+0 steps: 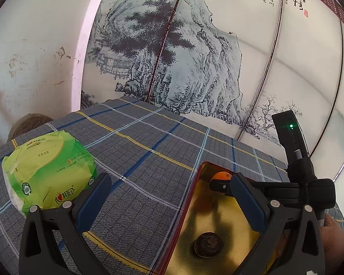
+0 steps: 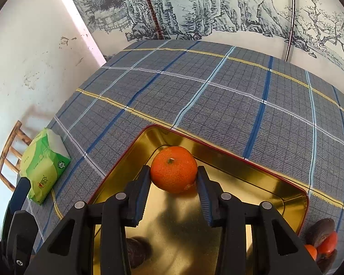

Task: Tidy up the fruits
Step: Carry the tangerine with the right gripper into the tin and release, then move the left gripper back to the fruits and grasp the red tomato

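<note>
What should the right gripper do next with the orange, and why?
Probably lower a little and open. The right gripper is shut on the orange, over the gold tray near its far corner. A dark fruit already lies inside, well apart.

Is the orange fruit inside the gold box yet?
Inside: the round orange mandarin sits over the gold tin tray's far corner, between the right hand-held gripper's pads.
</note>
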The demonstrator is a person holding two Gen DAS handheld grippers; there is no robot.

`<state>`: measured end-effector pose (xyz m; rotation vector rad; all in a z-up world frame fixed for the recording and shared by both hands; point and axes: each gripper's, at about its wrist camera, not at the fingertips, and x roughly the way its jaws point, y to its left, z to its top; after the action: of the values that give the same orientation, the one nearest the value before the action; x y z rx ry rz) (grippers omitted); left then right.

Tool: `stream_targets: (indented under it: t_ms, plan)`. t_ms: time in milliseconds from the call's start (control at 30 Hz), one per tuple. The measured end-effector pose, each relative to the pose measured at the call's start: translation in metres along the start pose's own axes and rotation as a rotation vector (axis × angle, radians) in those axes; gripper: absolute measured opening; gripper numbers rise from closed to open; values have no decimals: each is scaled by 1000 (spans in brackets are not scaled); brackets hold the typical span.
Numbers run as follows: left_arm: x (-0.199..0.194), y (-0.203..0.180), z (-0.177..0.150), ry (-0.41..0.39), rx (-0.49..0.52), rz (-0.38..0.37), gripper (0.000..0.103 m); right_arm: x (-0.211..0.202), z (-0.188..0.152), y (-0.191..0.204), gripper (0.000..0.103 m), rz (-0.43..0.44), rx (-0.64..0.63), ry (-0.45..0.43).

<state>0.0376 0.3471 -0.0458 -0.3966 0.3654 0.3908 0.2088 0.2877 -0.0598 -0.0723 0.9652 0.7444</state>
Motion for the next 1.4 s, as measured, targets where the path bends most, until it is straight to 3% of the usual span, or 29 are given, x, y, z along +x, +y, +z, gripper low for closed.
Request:
stream_targets:
  t_ms: [833, 1233, 1400]
  plan:
    - [-1, -3, -1, -1, 9, 5, 102, -2, 1, -2, 43, 0, -2, -28]
    - [-1, -4, -2, -1, 10, 7, 102, -20, -7, -6, 43, 49, 20, -94]
    - [-1, -5, -2, -2, 10, 7, 102, -48, -19, -8, 42, 63, 24, -173]
